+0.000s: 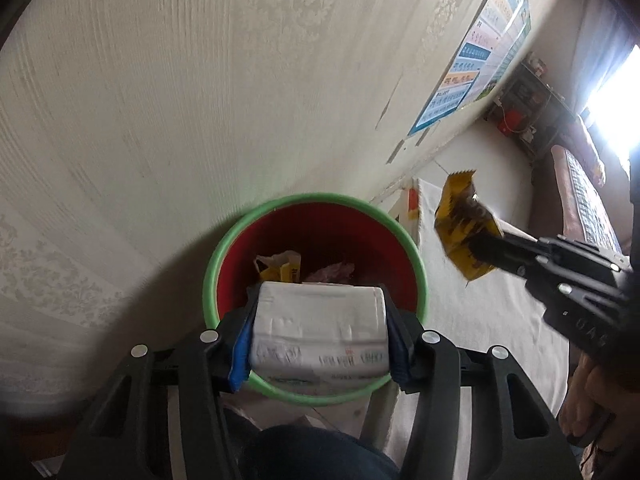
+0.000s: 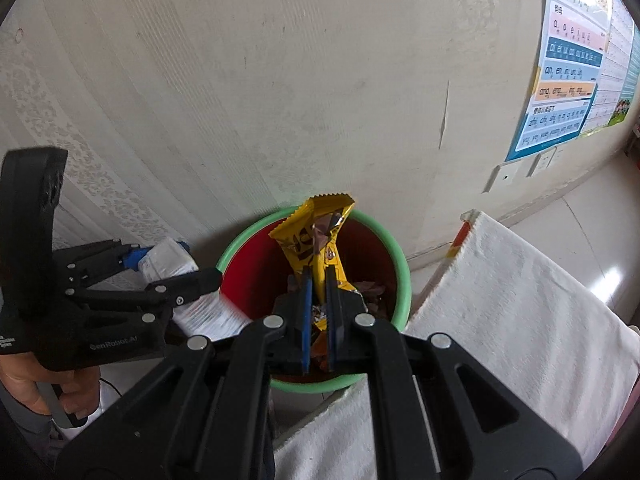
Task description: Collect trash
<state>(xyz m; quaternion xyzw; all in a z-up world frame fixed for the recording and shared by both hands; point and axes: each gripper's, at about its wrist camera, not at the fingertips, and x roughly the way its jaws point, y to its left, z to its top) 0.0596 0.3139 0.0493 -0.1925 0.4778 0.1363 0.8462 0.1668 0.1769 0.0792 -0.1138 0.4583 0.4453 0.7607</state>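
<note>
A red bin with a green rim (image 1: 316,200) stands against the wall; it also shows in the right wrist view (image 2: 402,280). My left gripper (image 1: 320,316) is shut on a white tissue pack (image 1: 320,332) and holds it over the bin's near edge. In the right wrist view the left gripper (image 2: 176,276) sits at the bin's left with the tissue pack (image 2: 168,260). My right gripper (image 2: 318,284) is shut on a yellow snack wrapper (image 2: 316,236) above the bin. In the left wrist view the right gripper (image 1: 486,246) holds the wrapper (image 1: 460,220) right of the bin. Wrappers (image 1: 280,266) lie inside.
A white cloth-covered surface (image 2: 512,304) stands right of the bin. The patterned wall (image 1: 200,100) is right behind the bin, with a colourful poster (image 2: 568,72) on it. A sofa (image 1: 580,200) and a cluttered shelf (image 1: 524,100) are far right.
</note>
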